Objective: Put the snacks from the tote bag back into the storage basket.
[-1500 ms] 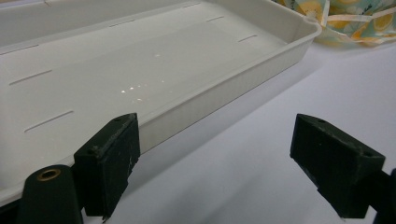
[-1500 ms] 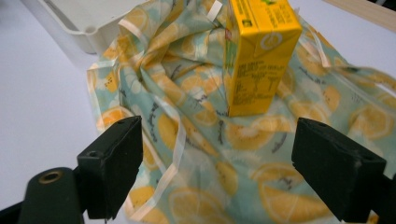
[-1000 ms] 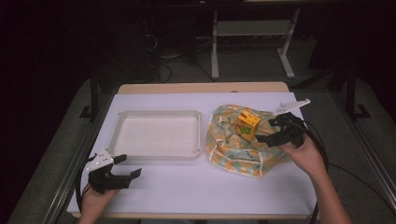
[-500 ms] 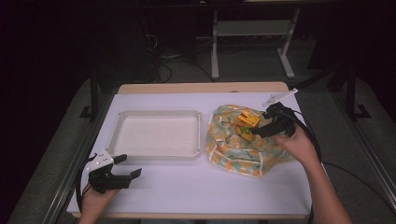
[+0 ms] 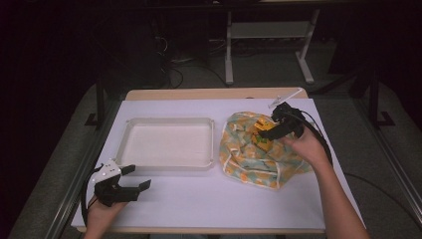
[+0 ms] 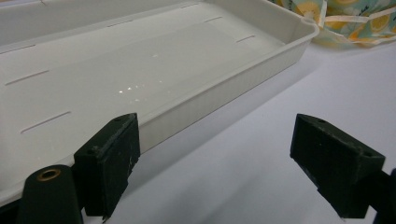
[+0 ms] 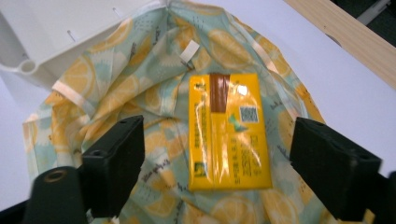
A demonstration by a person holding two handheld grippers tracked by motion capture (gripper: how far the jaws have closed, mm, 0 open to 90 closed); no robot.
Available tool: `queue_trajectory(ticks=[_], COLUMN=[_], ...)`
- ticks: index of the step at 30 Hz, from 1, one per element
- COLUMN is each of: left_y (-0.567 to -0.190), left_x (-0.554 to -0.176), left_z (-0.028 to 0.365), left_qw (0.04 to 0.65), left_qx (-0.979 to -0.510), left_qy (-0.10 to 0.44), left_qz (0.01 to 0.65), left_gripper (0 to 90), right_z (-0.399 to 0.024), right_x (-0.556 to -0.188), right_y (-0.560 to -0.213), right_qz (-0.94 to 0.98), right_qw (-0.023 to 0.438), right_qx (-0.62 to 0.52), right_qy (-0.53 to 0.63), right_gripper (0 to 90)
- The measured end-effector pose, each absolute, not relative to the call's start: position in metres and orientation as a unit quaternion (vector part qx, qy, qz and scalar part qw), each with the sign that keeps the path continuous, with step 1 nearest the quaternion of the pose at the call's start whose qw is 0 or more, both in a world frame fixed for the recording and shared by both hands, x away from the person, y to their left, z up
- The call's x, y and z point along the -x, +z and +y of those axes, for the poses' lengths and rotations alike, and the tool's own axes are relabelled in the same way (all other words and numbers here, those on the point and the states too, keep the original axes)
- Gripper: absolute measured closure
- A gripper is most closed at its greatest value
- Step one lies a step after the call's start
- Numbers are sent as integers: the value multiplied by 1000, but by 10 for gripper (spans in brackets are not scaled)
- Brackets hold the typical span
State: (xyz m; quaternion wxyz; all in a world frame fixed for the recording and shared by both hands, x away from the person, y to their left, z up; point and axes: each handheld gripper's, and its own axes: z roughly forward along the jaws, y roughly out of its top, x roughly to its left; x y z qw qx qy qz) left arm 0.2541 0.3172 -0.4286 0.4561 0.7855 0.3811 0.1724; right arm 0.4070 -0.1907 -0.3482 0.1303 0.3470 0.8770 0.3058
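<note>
Yellow packet (image 7: 229,133) lies flat on top of lemon-print cloth bag (image 5: 259,154), right half of bench (image 5: 214,199), label side up, wrapper glossy. Packet sits near bag's upper middle, long edges running away from the right gripper camera. Not lifted; resting on fabric.

Right gripper (image 5: 267,133): above the packet, pointing down at it. Jaws spread, one each side of packet in right gripper view, clear gaps both sides, no pad contact. Jaws have just been closing a little; packet is between them but not pinched.

Bag: crumpled, ribbon trim showing, left edge just beside white tray (image 5: 169,145). Tray shallow, nothing in it, left-centre of bench.

Left gripper (image 5: 133,182): near front-left bench corner, in front of tray. Jaws spread, nothing between them, bare bench surface below.

Step in hand, judged: approach/alignment for pickup of packet, grip not yet made.

Next move calls for: lower jaws till pads flank packet's long edges, close across narrow width. Keep pads off the cloth, else fabric lifts w/ packet. Wrapper looks slick, so firm squeeze req'd. Tray is the probable drop point, not confirmed.
</note>
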Motion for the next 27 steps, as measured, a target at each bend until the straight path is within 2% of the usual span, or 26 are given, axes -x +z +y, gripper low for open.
queue_trajectory(ticks=[5,14,26,27], left_y=[-429,-429,-428,-429], left_x=[-254,-254,-254,-254], left_z=[318,318,318,318], left_qw=[456,457,454,455], left_qx=[-785,-785,-786,-786], left_qy=[172,172,173,173], left_qz=[382,381,382,382], left_gripper=[154,154,155,154], right_z=[-189,-188,-187,-186], right_x=[-413,-420,-424,-424], right_y=[-355,-360,-365,-366], right_qz=[880,883,888,888], right_qw=[131,130,123,120], right_qx=[-349,-345,-342,-343], right_qy=[293,290,282,280], right_gripper=[191,284,342,371])
